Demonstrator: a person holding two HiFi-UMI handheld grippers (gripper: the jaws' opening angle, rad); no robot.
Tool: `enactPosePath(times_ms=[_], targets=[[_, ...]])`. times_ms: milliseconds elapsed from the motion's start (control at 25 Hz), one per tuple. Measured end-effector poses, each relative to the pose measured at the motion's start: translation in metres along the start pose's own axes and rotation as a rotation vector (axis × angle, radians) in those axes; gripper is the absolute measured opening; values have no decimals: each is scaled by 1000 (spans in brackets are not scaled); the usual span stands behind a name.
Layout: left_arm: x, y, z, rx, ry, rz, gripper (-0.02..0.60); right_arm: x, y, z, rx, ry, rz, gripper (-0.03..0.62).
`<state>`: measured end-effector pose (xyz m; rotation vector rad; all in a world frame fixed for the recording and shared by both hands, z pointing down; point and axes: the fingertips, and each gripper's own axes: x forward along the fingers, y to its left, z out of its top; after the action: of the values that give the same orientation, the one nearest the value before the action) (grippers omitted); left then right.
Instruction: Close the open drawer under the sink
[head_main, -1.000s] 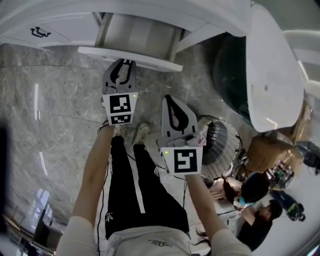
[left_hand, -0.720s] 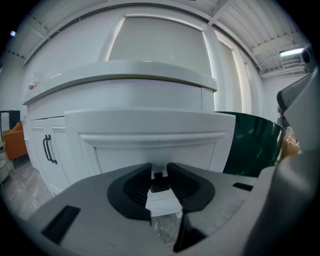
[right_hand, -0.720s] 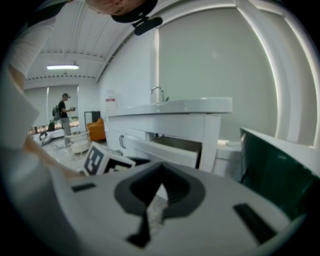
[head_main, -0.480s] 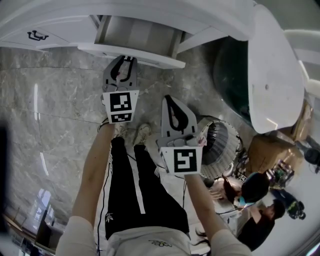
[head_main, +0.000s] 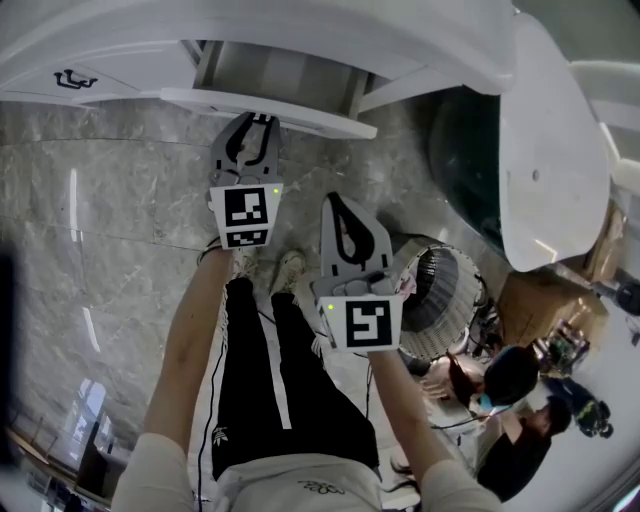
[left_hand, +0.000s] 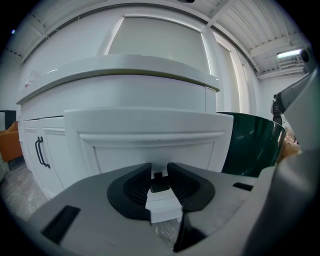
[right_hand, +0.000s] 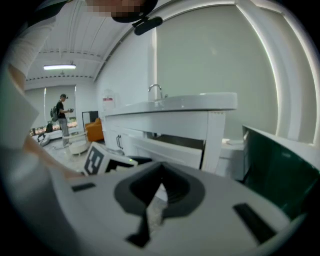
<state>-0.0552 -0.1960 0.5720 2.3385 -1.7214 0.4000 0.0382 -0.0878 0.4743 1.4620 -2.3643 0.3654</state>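
- Both jaws of the left gripper (left_hand: 159, 172) are closed on the small black handle (left_hand: 160, 185) at the middle of the white panelled drawer front (left_hand: 150, 135); the handle fills the narrow gap between the dark ribbed pads.
- From the head view, the left gripper (head_main: 255, 122) has its tips right up against the drawer front (head_main: 270, 105).
- That drawer stands pulled out from under the white sink cabinet (head_main: 300, 30), its pale inside (head_main: 280, 70) open to view from above.
- Over to the right gripper (right_hand: 162, 165): its jaw tips meet, with nothing between them.
- In the head view, the right gripper (head_main: 340, 200) hangs over the floor, nearer the person than the left one and apart from the drawer.
- Each gripper carries a white cube with black square markers, the left one's (head_main: 245, 215) and the right one's (head_main: 365, 322).
- The right gripper view catches the drawer side-on (right_hand: 170, 150), a dark gap above it under the white countertop (right_hand: 175, 105), and a chrome tap (right_hand: 156, 89) on top.
- Left of the drawer, a white cabinet door carries a black bar handle (left_hand: 42, 152).
- Right of the cabinet stands a dark green glossy tub (head_main: 460, 150).
- Below it all lies the grey marble floor (head_main: 100, 200), with a round white wire basket (head_main: 440, 290) beside the right arm.
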Motion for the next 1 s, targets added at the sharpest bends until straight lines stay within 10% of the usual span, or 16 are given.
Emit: enactPosePath(times_ms=[1000], targets=[[40, 9, 18, -15, -14, 27, 121, 28, -32, -6, 41, 27, -43, 28]])
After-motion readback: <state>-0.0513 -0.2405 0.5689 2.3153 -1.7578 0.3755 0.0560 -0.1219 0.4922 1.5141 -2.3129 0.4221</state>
